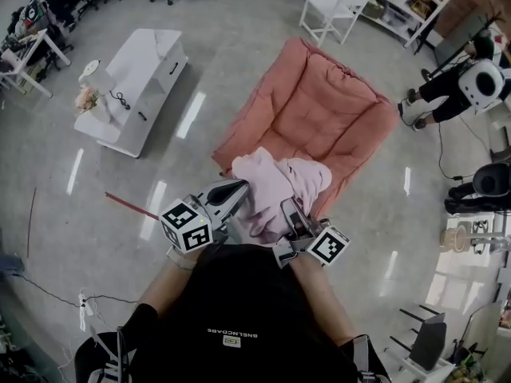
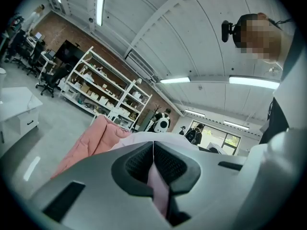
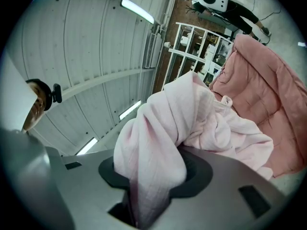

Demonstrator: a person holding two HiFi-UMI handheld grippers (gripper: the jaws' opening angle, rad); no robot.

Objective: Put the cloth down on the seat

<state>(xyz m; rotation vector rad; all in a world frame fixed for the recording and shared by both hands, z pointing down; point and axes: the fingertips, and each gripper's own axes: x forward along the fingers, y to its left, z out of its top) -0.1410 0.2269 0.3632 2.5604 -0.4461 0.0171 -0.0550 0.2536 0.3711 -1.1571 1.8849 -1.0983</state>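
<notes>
A pale pink cloth [image 1: 275, 188] hangs bunched between my two grippers, just over the near edge of the salmon-pink cushioned seat [image 1: 319, 110]. My left gripper [image 1: 236, 191] is shut on a thin fold of the cloth [image 2: 157, 190], which shows pinched between its jaws in the left gripper view. My right gripper [image 1: 291, 214] is shut on a thick bunch of the cloth [image 3: 158, 152], whose loose folds spill toward the seat [image 3: 268, 90]. The seat [image 2: 91, 143] lies low on the floor ahead of both grippers.
A white low table [image 1: 136, 82] stands left of the seat, with small items on it. A white chair [image 1: 331, 10] and shelving are at the back. A person [image 1: 447, 90] in black and white stands at the far right. Cables run along the floor at lower left.
</notes>
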